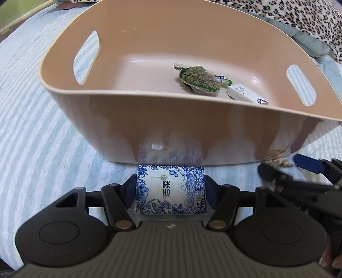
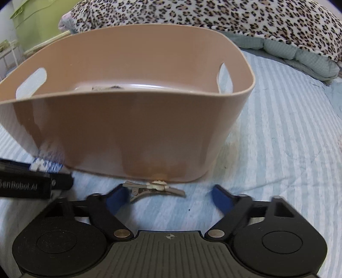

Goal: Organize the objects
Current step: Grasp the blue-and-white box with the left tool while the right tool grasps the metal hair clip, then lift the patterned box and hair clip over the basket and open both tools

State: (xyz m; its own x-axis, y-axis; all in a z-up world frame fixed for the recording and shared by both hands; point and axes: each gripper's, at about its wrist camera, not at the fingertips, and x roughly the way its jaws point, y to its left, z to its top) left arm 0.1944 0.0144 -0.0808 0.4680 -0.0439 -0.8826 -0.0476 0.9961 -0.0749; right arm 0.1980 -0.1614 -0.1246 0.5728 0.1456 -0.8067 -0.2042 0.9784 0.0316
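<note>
A beige plastic basket [image 1: 149,119] with handle slots stands on the striped bed. Inside lie a green packet [image 1: 198,79] and a small white box [image 1: 245,94]. My left gripper [image 1: 171,188] is shut on a blue-and-white floral tissue pack [image 1: 171,190], held just in front of the basket's near wall. My right gripper [image 2: 168,196] is open, its blue pads on either side of a metal hair clip [image 2: 155,189] that lies on the bed against the basket [image 2: 128,128]. The clip and right gripper also show at the right of the left wrist view [image 1: 277,158].
A striped light-blue bedspread [image 2: 288,132] covers the bed. A leopard-print blanket [image 2: 213,19] and a quilted green-grey cover [image 2: 299,51] lie behind the basket. A green cabinet [image 2: 36,23] stands at far left.
</note>
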